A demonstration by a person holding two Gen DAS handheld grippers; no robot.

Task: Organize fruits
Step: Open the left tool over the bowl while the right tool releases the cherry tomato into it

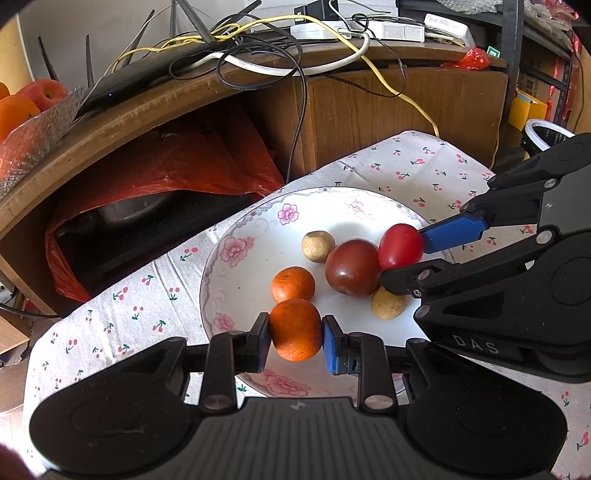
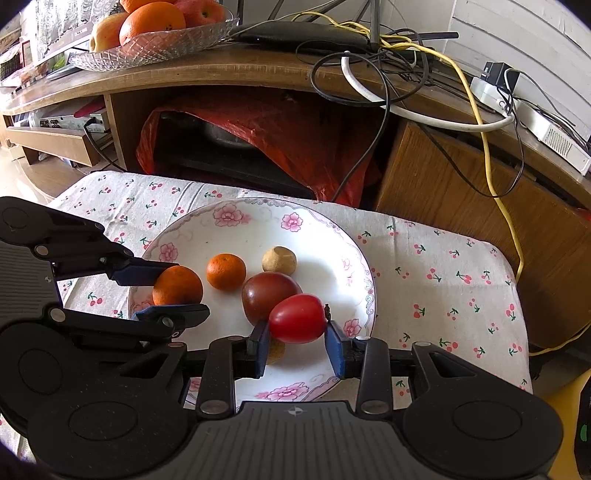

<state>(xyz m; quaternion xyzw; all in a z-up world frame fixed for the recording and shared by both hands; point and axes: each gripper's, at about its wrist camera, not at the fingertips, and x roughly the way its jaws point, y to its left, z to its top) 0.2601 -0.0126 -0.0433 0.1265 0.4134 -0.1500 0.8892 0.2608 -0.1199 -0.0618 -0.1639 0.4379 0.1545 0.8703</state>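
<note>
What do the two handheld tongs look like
Both the left tongs and right tongs are matte black plastic linkages with silver pivot pins, blue finger pads and ribbed bodies. White "DAS" lettering marks the right one.

Home living room. Wooden TV cabinet [image 2: 443, 192] as landmark: on top, tangled cables [image 2: 373, 55], router [image 2: 303, 35], glass fruit dish [image 2: 155, 44] (oranges, apples); in its open bay, red plastic bag [image 2: 280, 136]; just in front, cherry-print tablecloth [image 2: 443, 280].

Wooden cabinet [image 2: 443, 184] under tangled cables [image 2: 388, 74], cherry-print tablecloth [image 2: 443, 277].
</note>
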